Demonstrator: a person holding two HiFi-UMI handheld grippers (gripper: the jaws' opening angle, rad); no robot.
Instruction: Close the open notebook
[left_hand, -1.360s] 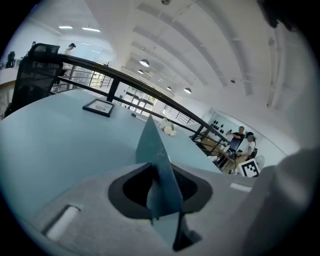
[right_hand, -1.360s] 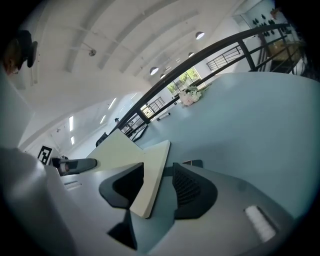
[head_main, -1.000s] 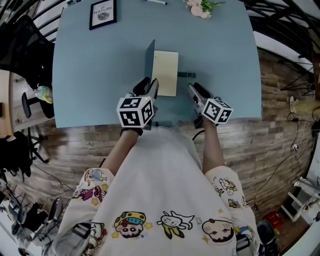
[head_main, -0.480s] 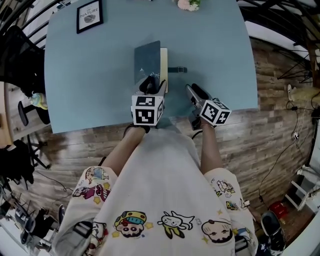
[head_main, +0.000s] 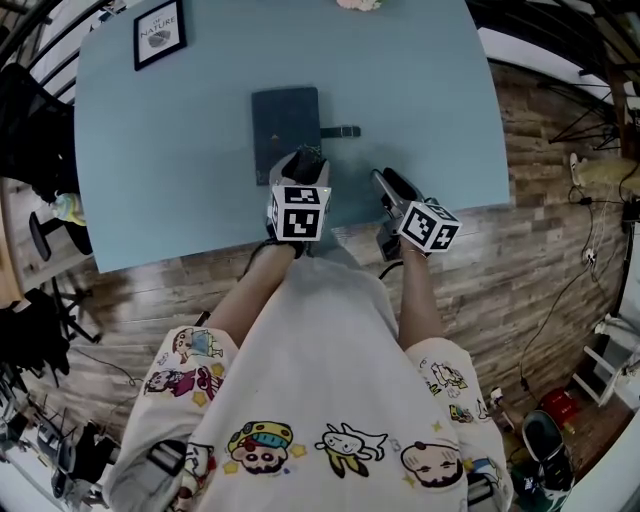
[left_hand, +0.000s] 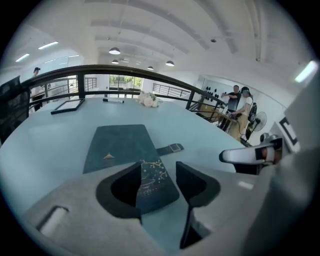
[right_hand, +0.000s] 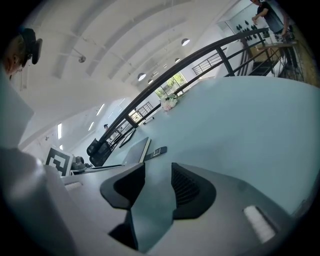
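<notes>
The notebook (head_main: 285, 130) lies shut and flat on the blue table (head_main: 180, 170), dark teal cover up, its strap (head_main: 340, 131) sticking out to the right. My left gripper (head_main: 305, 160) hovers over the notebook's near edge. In the left gripper view the cover (left_hand: 120, 145) reaches in under the left gripper (left_hand: 158, 170), whose jaws stand apart and press on nothing. My right gripper (head_main: 385, 180) is open over bare table to the right, near the front edge. From the right gripper (right_hand: 158, 175) the notebook (right_hand: 135, 150) shows far off to the left.
A framed picture (head_main: 158, 32) lies at the table's far left and flowers (head_main: 355, 4) at the far edge. The table's front edge (head_main: 300, 245) runs just under both grippers. People stand beyond the railing (left_hand: 240, 100).
The notebook's cover has swung from upright over the pale pages to flat, so the book is shut. My left gripper came down and rightward with it and its jaws let go.
</notes>
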